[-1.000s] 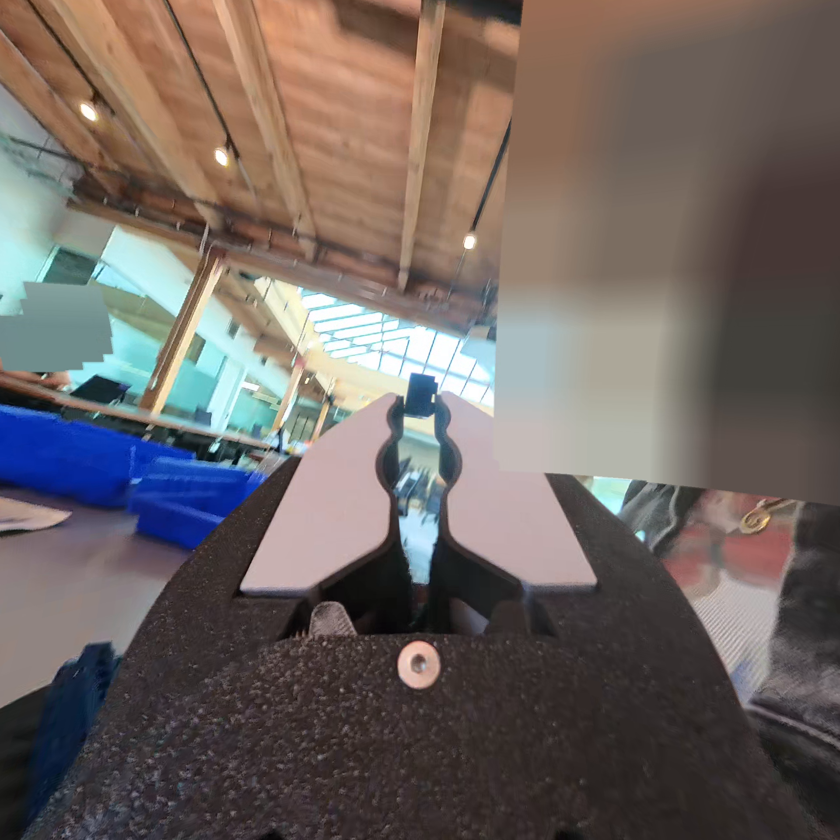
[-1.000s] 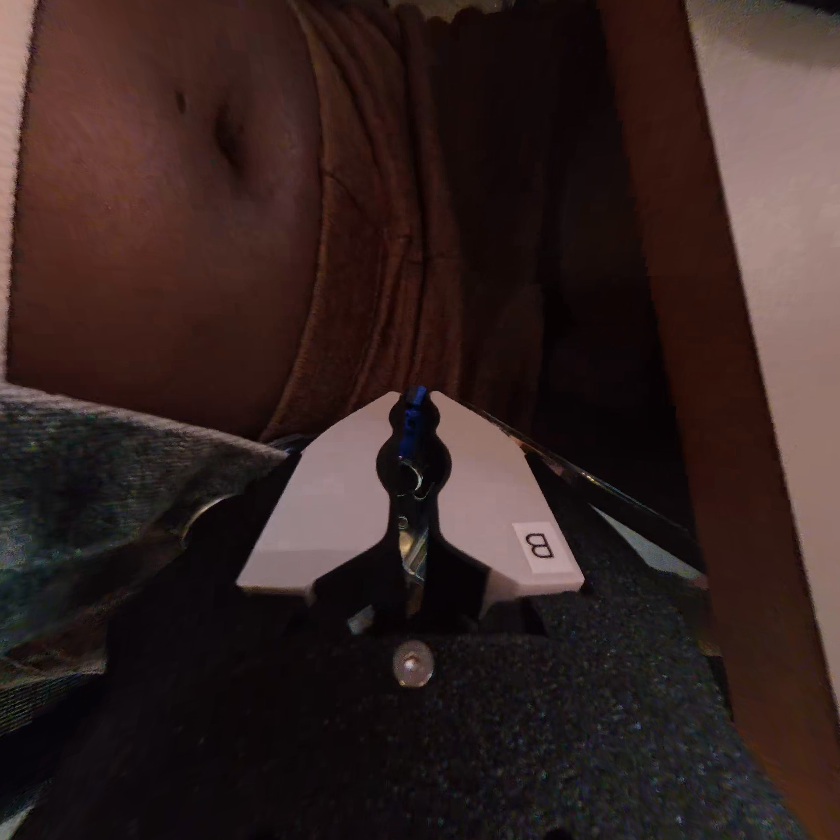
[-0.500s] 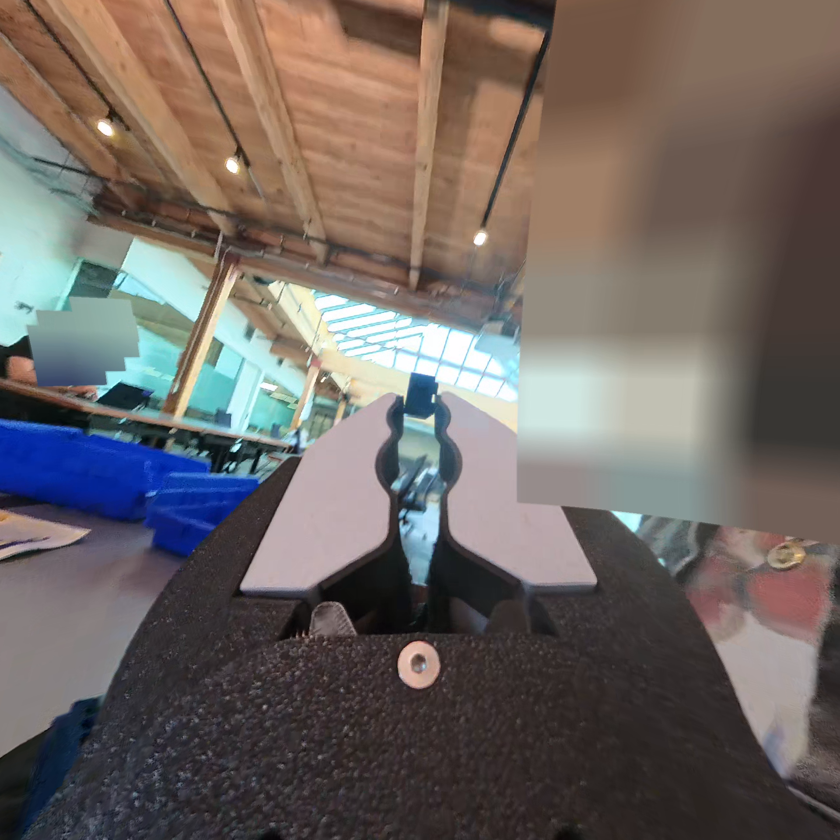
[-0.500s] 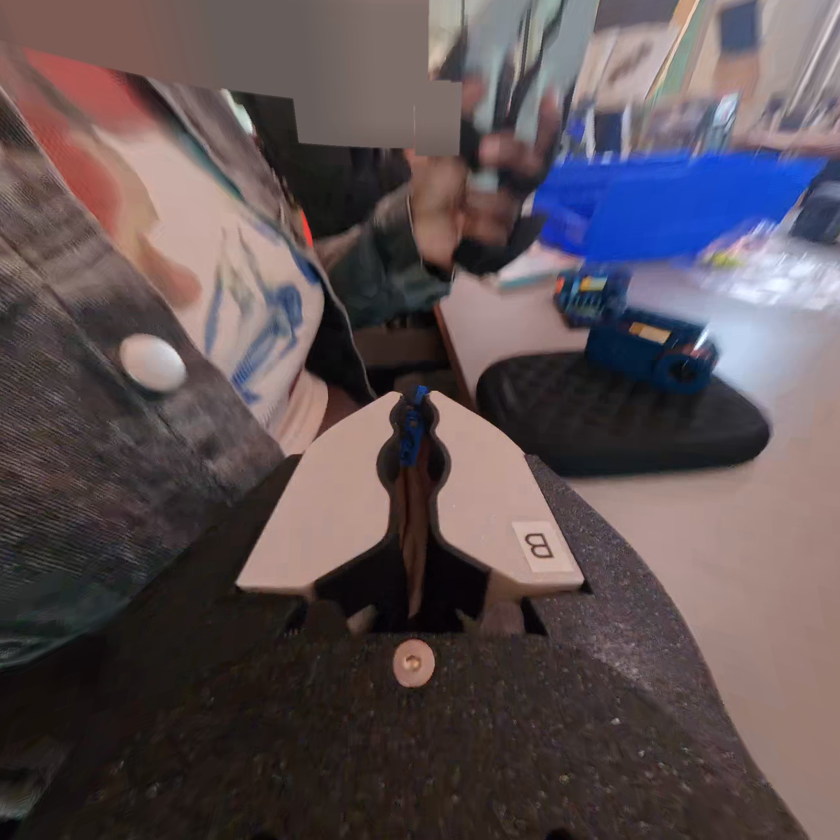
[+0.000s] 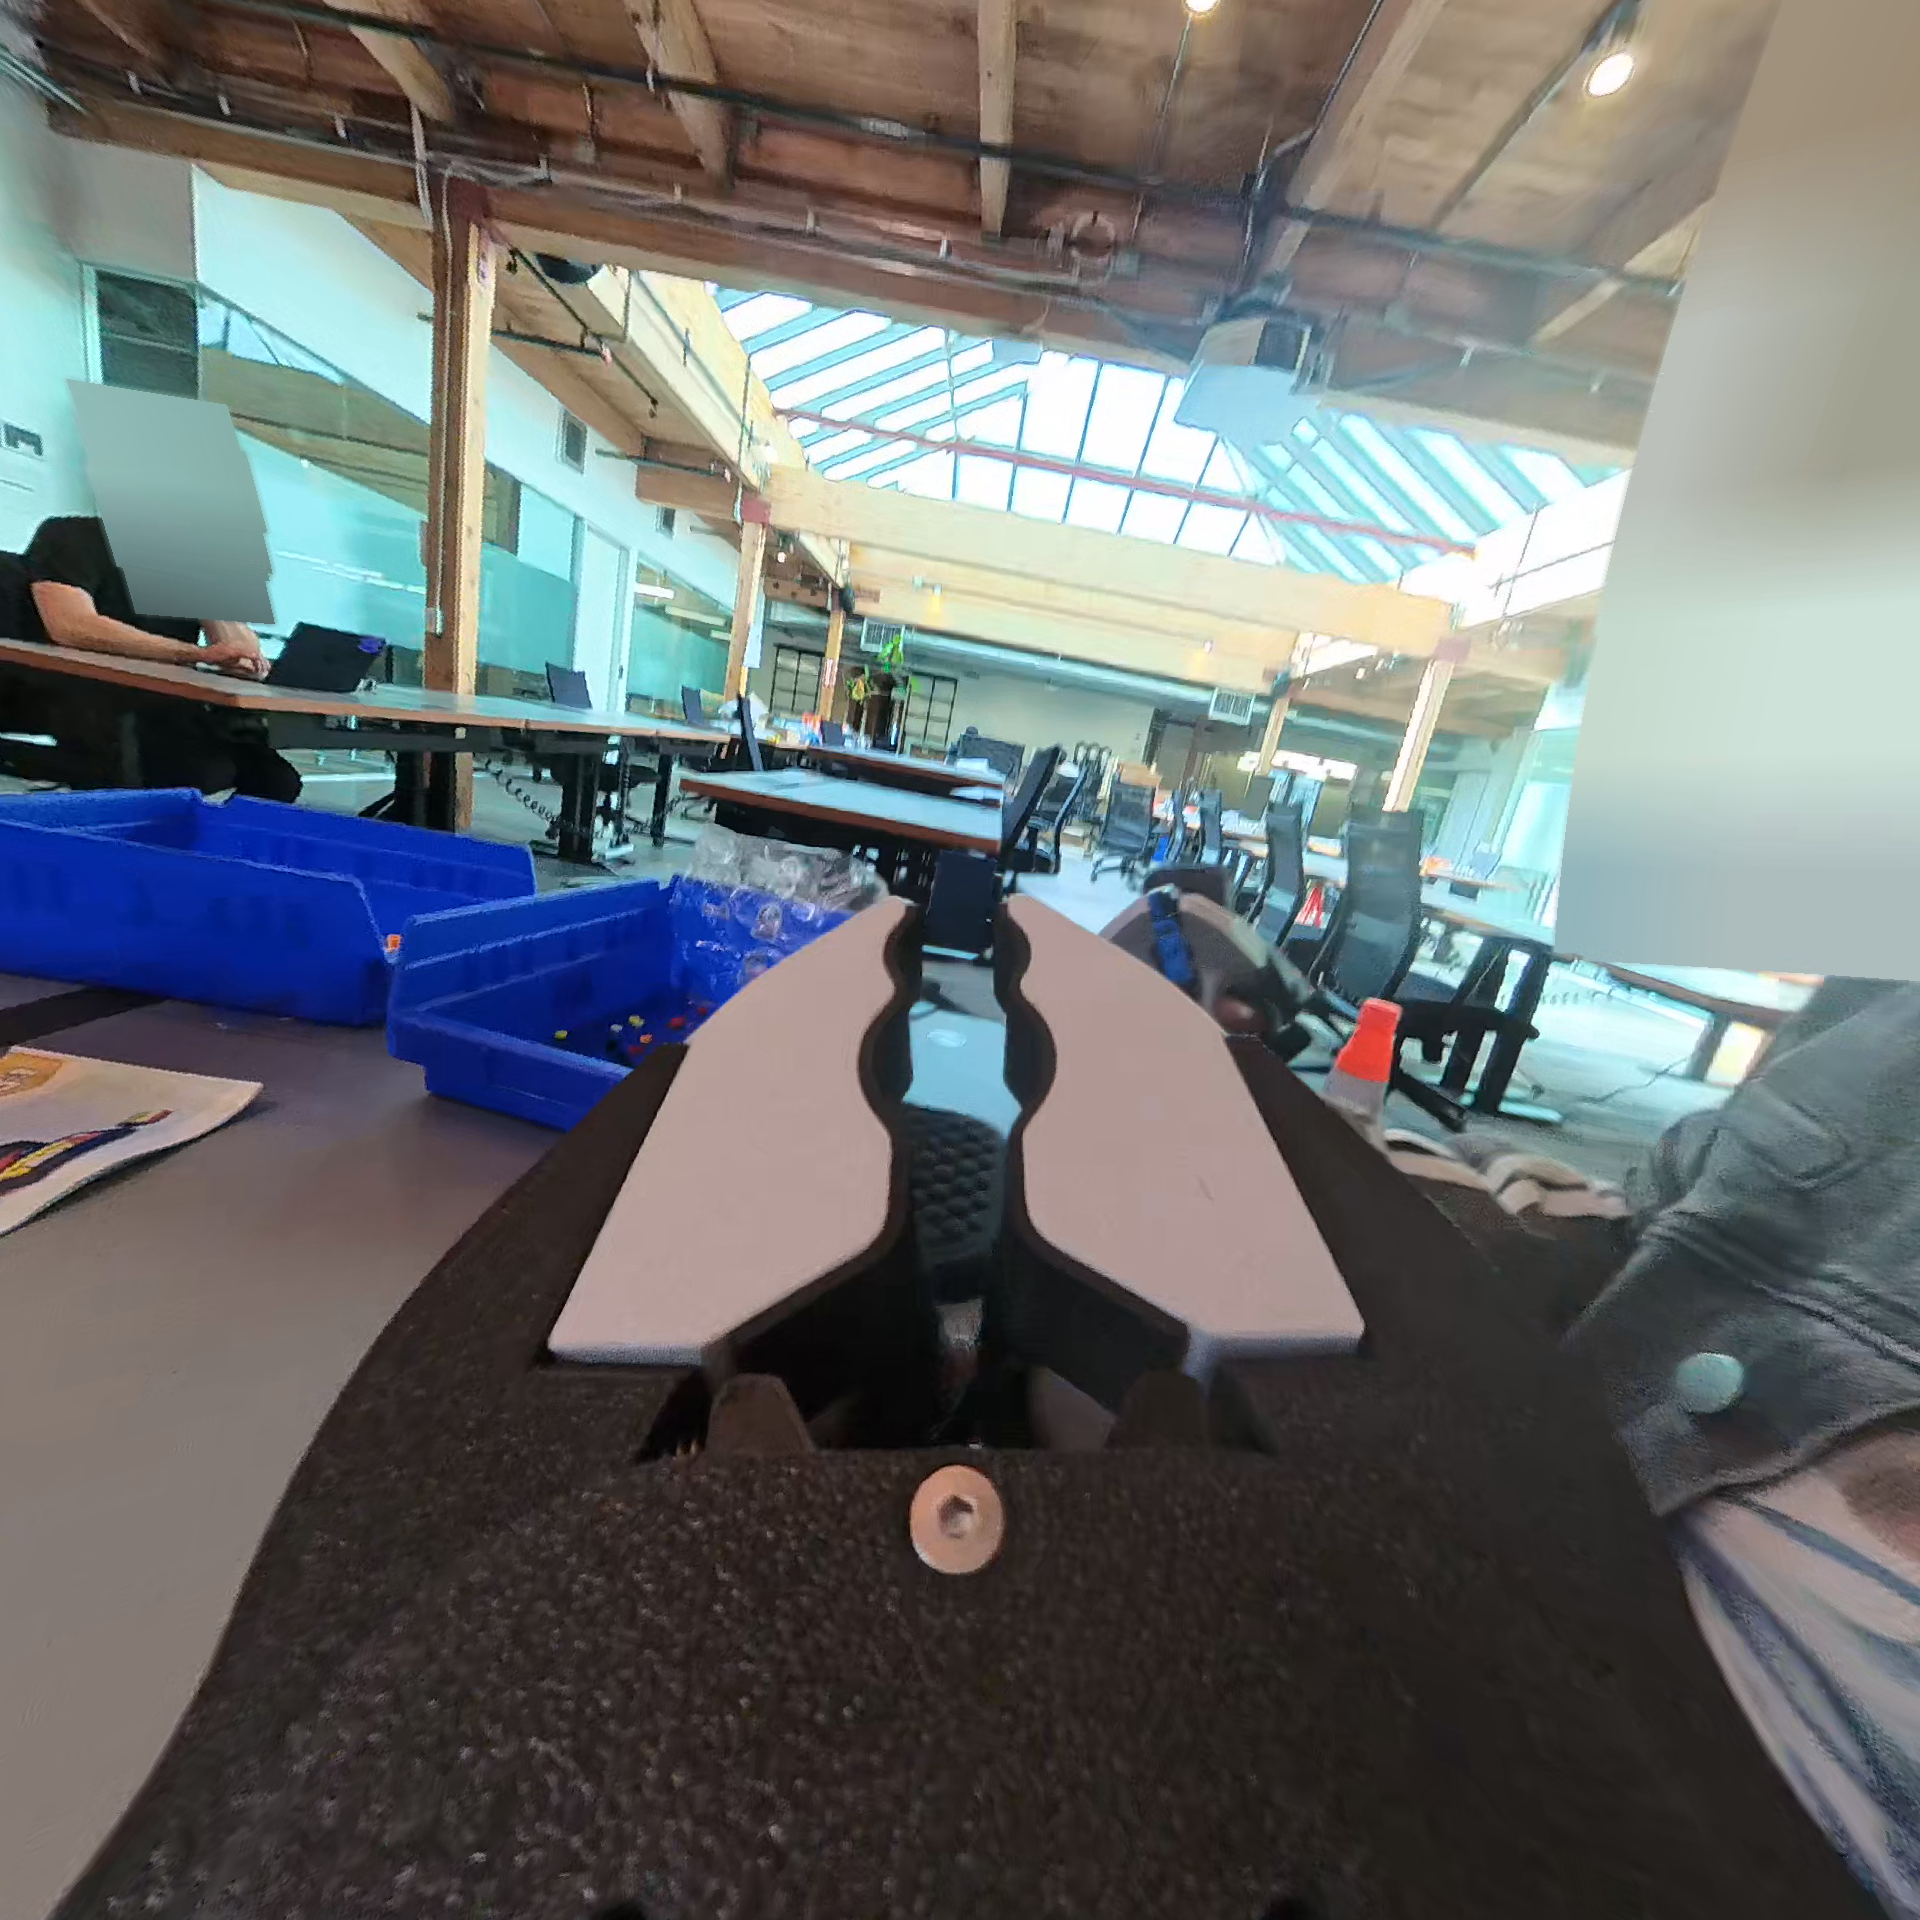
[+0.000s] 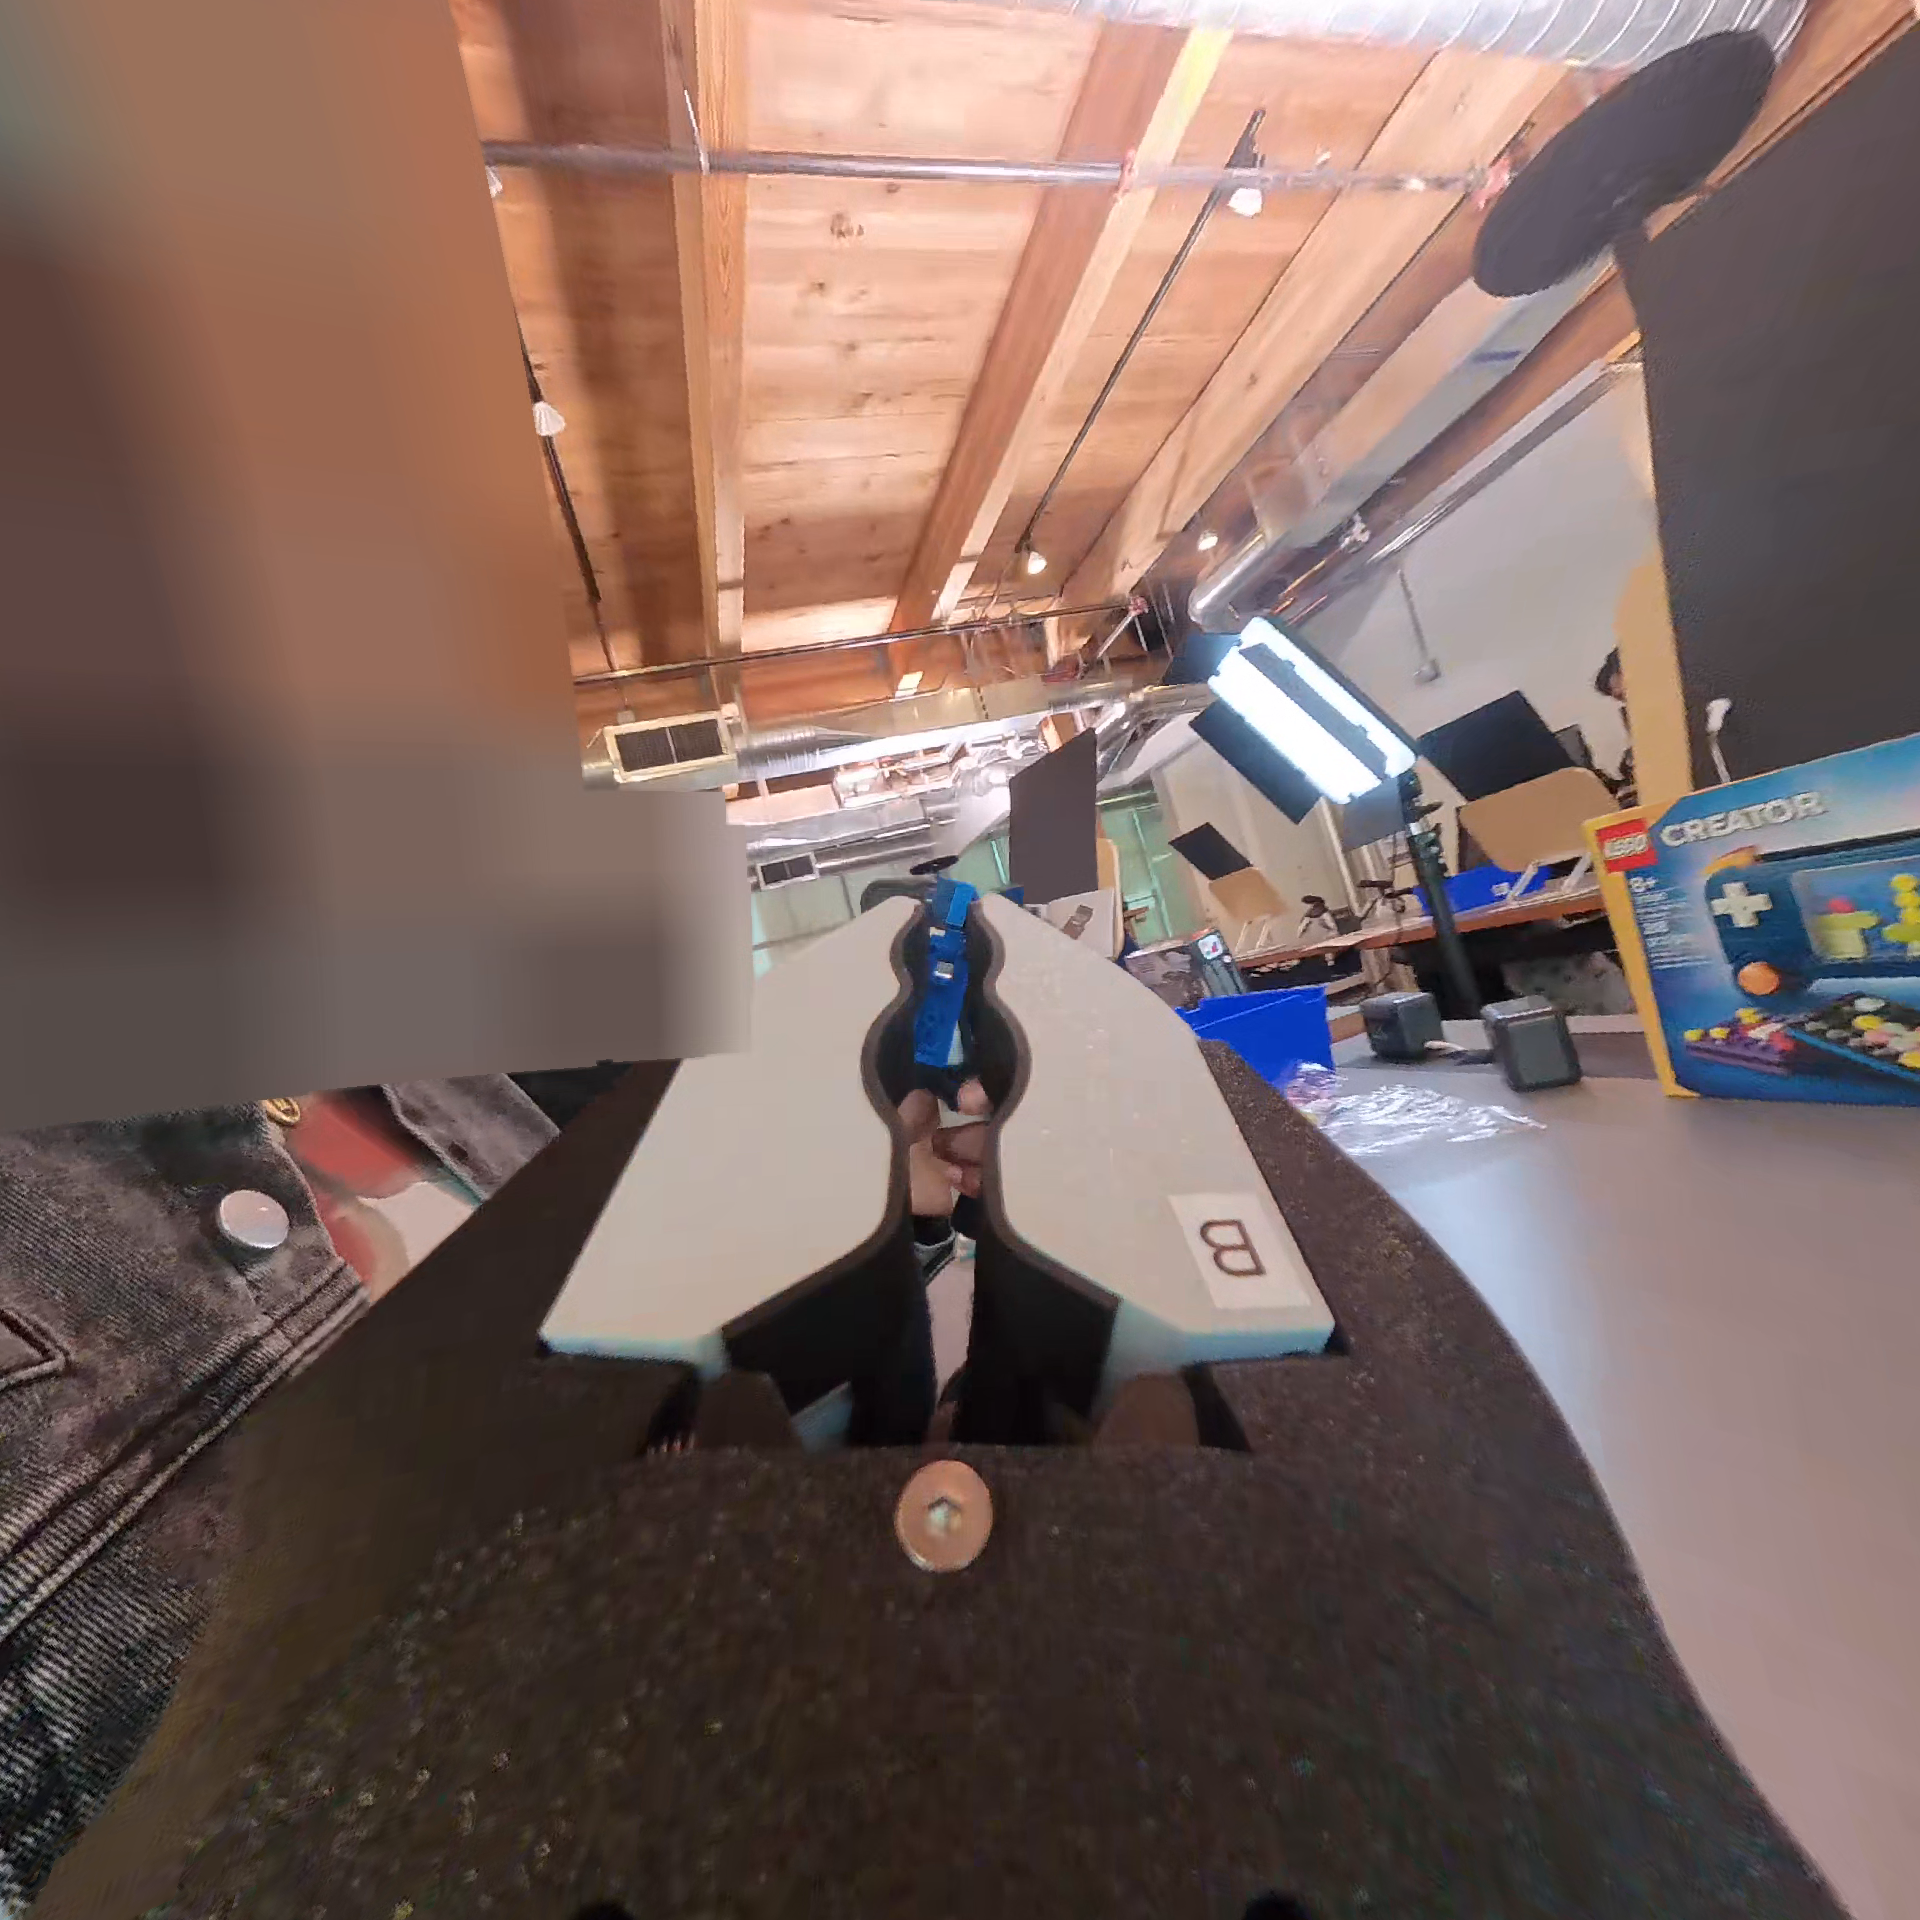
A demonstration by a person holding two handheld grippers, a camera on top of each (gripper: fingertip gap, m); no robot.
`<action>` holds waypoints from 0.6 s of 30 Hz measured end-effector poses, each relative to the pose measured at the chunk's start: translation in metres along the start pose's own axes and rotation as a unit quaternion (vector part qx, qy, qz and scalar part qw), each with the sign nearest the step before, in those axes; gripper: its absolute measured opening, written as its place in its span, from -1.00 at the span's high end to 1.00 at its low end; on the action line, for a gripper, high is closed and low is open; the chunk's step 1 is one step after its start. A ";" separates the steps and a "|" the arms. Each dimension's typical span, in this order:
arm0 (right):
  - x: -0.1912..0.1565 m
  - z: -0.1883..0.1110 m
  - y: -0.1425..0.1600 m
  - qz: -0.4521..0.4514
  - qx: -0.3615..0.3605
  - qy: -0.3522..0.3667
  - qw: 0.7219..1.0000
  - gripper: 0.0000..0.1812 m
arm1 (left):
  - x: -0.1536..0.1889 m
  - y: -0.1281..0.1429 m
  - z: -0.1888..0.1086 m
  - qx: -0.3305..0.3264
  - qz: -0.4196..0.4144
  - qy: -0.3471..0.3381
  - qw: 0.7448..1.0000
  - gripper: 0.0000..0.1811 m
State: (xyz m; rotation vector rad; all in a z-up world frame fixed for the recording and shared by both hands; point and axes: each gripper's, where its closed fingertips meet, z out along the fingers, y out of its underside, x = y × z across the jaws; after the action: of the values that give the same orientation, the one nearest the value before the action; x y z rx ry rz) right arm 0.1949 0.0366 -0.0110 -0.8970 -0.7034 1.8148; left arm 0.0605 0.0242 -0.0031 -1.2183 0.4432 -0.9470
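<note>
My left gripper is shut on a small dark piece pinched at its fingertips, held level above a grey table. My right gripper is shut on a narrow blue brick piece that stands upright between its fingers and sticks out a little past the tips. The right gripper also shows in the left wrist view, close to the right of my left fingertips, with the blue piece in it. A black dimpled mat lies under the left fingers.
Two blue bins and clear bags stand at the left, with a printed booklet. A toy box, a blue bin and a clear bag sit at the right. A person's denim jacket is close by. The tips of one gripper are about 15 cm away from the tips of the other.
The left gripper tilted down from the ceiling to level over the table. The right gripper swung up from the person's body and the table toward the ceiling. Both kept their pieces.
</note>
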 end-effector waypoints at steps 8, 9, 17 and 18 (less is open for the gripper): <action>0.003 -0.006 0.000 -0.034 -0.015 0.008 0.999 0.93 | -0.122 0.075 0.125 -0.217 0.053 -0.060 0.973 0.87; 0.004 -0.006 -0.001 -0.033 -0.013 0.008 0.999 0.94 | -0.132 0.085 0.146 -0.230 0.030 -0.057 0.971 0.87; 0.003 -0.010 -0.010 -0.078 -0.033 0.023 0.996 0.93 | -0.173 0.172 0.246 -0.320 -0.146 -0.056 0.934 0.87; 0.003 -0.013 -0.011 -0.084 -0.033 0.027 0.996 0.93 | -0.175 0.179 0.251 -0.330 -0.154 -0.050 0.930 0.83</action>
State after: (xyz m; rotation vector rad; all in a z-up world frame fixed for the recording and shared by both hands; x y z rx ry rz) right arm 0.2100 0.0444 -0.0102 -0.8999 -0.7835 1.6212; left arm 0.2148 0.3209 -0.1203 -1.9859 0.5176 -1.0293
